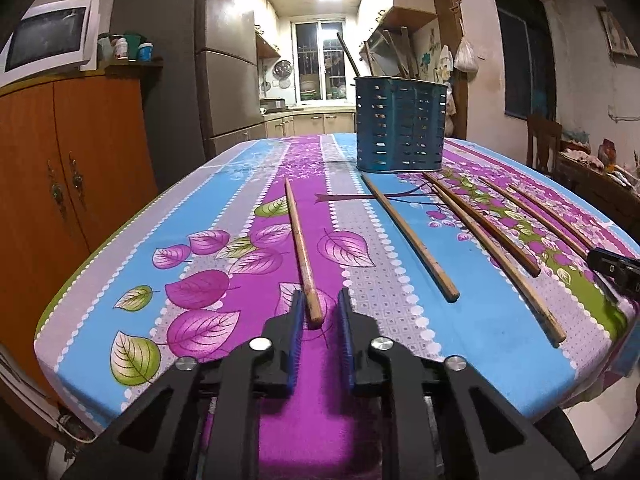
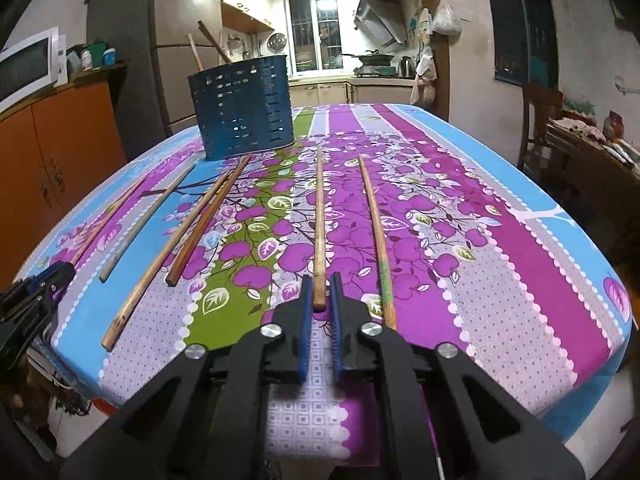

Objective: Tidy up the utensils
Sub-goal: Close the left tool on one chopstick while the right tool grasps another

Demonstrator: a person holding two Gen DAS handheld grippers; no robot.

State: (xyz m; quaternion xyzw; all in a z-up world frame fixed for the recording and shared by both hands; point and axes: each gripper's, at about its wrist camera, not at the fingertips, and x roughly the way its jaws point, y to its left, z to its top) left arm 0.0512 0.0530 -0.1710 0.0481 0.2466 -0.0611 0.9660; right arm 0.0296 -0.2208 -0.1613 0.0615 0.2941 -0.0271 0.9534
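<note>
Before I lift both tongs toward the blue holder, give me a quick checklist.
1. Right tongs shut on right chopstick: ok.
2. Left tongs shut on left chopstick: not ok, a gap shows on one side.
3. Blue holder upright: ok.
4. Room left in holder: cannot tell; sticks already stand inside.
5. Way to holder free of upright things: ok; four loose chopsticks lie flat.

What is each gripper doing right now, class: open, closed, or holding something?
Left gripper: closing around the near end of a chopstick, pads not visibly pressing.
Right gripper: closed on the near end of another chopstick.
</note>
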